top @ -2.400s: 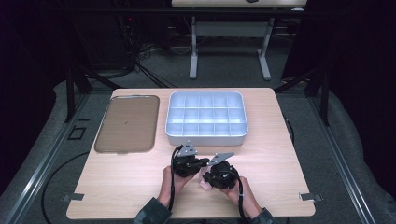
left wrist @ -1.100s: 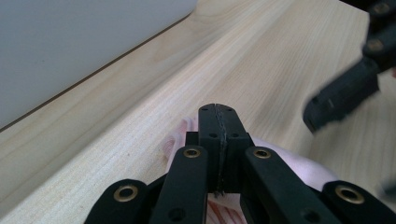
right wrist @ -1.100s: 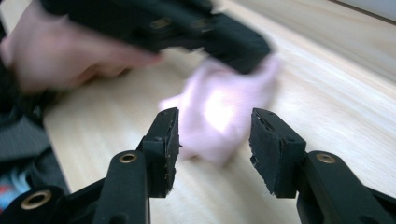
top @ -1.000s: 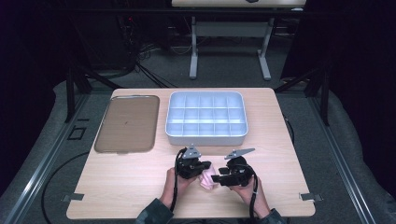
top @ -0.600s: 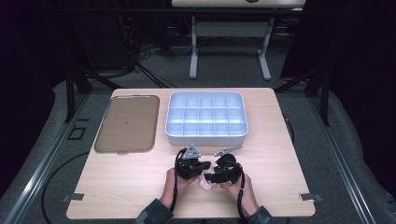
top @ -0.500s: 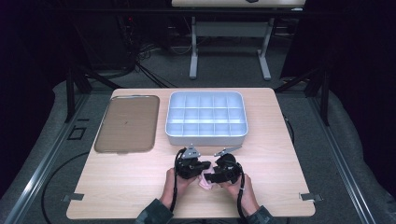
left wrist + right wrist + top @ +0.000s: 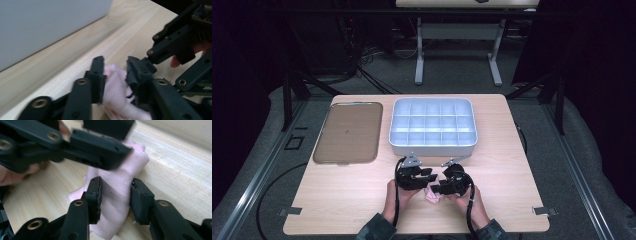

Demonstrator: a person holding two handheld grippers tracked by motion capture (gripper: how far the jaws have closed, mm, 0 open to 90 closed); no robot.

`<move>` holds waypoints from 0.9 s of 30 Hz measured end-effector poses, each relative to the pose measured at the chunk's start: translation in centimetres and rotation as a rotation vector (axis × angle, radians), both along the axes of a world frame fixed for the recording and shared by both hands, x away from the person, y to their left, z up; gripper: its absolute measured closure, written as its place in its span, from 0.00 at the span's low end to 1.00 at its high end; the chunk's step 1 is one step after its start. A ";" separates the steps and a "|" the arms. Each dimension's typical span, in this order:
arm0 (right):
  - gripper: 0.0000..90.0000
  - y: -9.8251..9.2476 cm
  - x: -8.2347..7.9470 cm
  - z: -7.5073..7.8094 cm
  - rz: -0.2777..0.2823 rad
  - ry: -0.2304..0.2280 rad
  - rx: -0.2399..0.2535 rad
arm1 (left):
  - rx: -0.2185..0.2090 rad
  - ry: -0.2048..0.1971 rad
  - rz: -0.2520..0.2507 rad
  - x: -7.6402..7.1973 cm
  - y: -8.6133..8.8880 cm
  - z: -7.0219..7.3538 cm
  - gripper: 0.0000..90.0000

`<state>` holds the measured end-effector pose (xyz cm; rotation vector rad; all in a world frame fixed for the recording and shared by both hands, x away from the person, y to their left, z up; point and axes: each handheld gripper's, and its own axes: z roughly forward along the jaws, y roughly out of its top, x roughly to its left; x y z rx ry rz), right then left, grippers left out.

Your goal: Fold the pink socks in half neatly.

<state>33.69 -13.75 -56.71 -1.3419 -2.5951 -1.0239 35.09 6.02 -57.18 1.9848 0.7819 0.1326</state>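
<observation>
A small, soft pink cloth (image 7: 432, 194) lies bunched on the near middle of the pale wooden surface (image 7: 337, 200), directly between the two hand-held tools and just near of the grey plastic compartment tray (image 7: 433, 125). The left gripper (image 7: 428, 176) comes at it from the left and the right gripper (image 7: 437, 188) from the right, their tips meeting over the fabric, so neither hand is clearly the nearer one; both are at the cloth.

In the right gripper view the cloth (image 7: 117, 195) runs as a long fold straight away from the camera, its long axis lying along that gripper's reach, and the fold passes between the two black jaws. Those jaws have just been closing and now pinch the fold from both sides.

In the left gripper view the cloth (image 7: 115, 95) sits between the jaws as a crumpled wad. These jaws have just been opening; they stand part spread, the left one against the fabric, the right one apparently just clear, so the grip looks released rather than held.

The likely next move turns on the right gripper drawing the fold along its length, away from the left one. A flat brown rectangular tray (image 7: 347, 131) lies well apart, far left.
</observation>
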 end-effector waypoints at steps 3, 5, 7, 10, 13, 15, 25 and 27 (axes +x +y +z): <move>0.74 0.0 0.0 0.0 0.009 -0.002 -0.003 | 0.021 -0.012 0.039 0.1 1.3 0.5 0.52; 0.75 0.1 -0.1 0.1 0.005 -0.008 -0.006 | 0.033 -0.016 0.080 0.0 2.3 0.8 0.44; 0.76 0.2 -0.1 0.2 0.013 -0.014 -0.018 | 0.057 -0.020 0.110 -0.2 3.4 1.0 0.35; 0.76 0.3 -0.2 0.2 0.012 -0.020 -0.026 | 0.102 -0.018 0.160 -0.7 4.9 0.9 0.27; 0.77 0.5 -0.2 0.5 0.024 -0.018 -0.054 | 0.137 -0.017 0.201 -1.3 6.2 0.5 0.20; 0.78 0.7 -0.3 0.6 0.026 -0.034 -0.070 | 0.163 -0.019 0.218 -1.9 7.2 0.3 0.18; 0.80 0.3 -0.2 0.4 0.029 -0.023 -0.031 | 0.206 -0.014 0.275 -3.0 8.9 -0.7 0.13; 0.80 0.3 -0.2 0.4 0.028 -0.023 -0.031 | 0.224 -0.015 0.273 -3.1 8.9 -0.8 0.13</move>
